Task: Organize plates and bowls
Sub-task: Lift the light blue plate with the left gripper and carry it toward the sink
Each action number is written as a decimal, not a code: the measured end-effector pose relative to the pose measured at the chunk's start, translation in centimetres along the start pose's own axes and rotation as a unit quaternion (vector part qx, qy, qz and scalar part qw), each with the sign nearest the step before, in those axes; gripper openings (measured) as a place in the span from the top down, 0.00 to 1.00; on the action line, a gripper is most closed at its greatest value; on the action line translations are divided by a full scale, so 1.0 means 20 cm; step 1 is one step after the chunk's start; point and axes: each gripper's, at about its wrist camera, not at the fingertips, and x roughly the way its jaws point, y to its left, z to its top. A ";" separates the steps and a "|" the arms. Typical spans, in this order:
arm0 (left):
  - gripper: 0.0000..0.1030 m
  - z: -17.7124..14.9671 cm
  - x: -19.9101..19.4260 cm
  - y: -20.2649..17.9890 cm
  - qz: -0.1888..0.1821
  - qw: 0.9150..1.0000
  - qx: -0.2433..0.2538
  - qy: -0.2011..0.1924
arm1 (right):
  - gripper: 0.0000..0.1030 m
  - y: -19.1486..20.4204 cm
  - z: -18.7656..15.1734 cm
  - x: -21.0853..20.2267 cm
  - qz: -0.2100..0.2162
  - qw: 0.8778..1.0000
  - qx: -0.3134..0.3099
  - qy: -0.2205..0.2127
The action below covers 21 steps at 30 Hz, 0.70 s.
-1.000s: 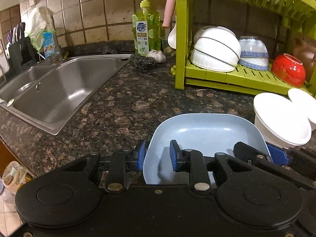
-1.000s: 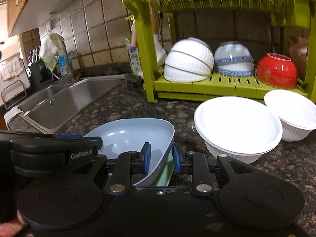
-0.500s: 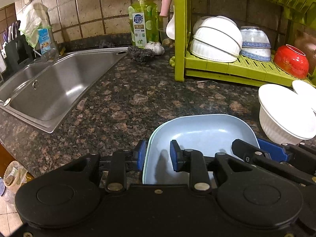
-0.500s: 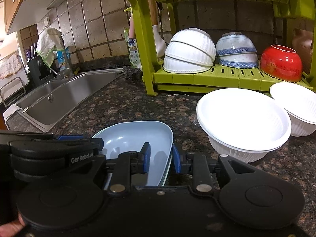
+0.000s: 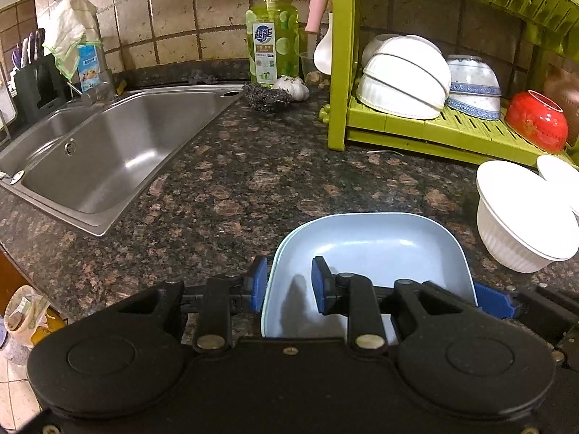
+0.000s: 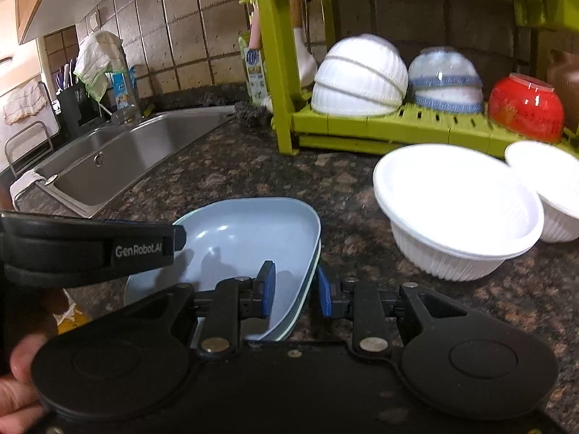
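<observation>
Both tongs straddle the rim of the same blue plate (image 5: 365,253), 1 on each side. On the left gripper (image 5: 289,284) the blue pads stand apart on either side of the plate's left edge, with a clear gap to the inner pad, so it has no grip on anything. On the right gripper (image 6: 296,289) the pads likewise sit a little way open across the plate's right edge, 1 inside and 1 outside, and nothing is pinched between them.

That blue plate (image 6: 246,238) lies near the front edge of the dark speckled worktop (image 5: 253,181), nested on a second plate whose pale green rim peeks out beneath it. Just to its right stands a large white ribbed bowl (image 6: 456,213), with a smaller white bowl (image 6: 550,188) touching it on the far side.

Further back, the green dish rack (image 5: 434,130) carries 2 stacked white bowls (image 5: 405,79) upside down, a blue-banded bowl stack (image 5: 474,86) beside them, and a red bowl (image 5: 535,121) at the right end. A steel sink (image 5: 108,152) fills the worktop's left side, and a green soap bottle (image 5: 271,39) stands against the tiled wall.
</observation>
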 end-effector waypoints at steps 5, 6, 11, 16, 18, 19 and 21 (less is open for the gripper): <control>0.66 0.00 -0.01 0.02 -0.001 1.000 -0.008 0.003 | 0.72 0.00 0.00 -0.04 -0.007 1.000 -0.001 -0.017; 0.66 0.00 -0.02 0.02 -0.001 1.000 -0.008 0.003 | 0.72 0.00 0.00 -0.05 -0.007 1.000 0.001 -0.017; 0.65 -0.01 -0.04 0.01 0.001 1.000 -0.002 0.004 | 0.72 -0.01 0.00 -0.08 -0.003 1.000 0.002 -0.020; 0.59 -0.03 -0.10 0.00 0.005 1.000 -0.002 -0.002 | 0.72 -0.01 -0.01 -0.14 0.007 1.000 0.001 -0.029; 0.59 -0.04 -0.12 0.00 0.007 1.000 0.002 -0.007 | 0.72 -0.01 -0.02 -0.17 0.013 0.999 -0.001 -0.032; 0.59 -0.05 -0.14 -0.01 0.007 1.000 0.004 -0.008 | 0.72 0.00 -0.03 -0.19 0.015 0.999 -0.004 -0.034; 0.59 -0.05 -0.16 -0.02 0.005 1.000 0.005 -0.011 | 0.72 0.00 -0.04 -0.23 0.020 0.999 -0.010 -0.041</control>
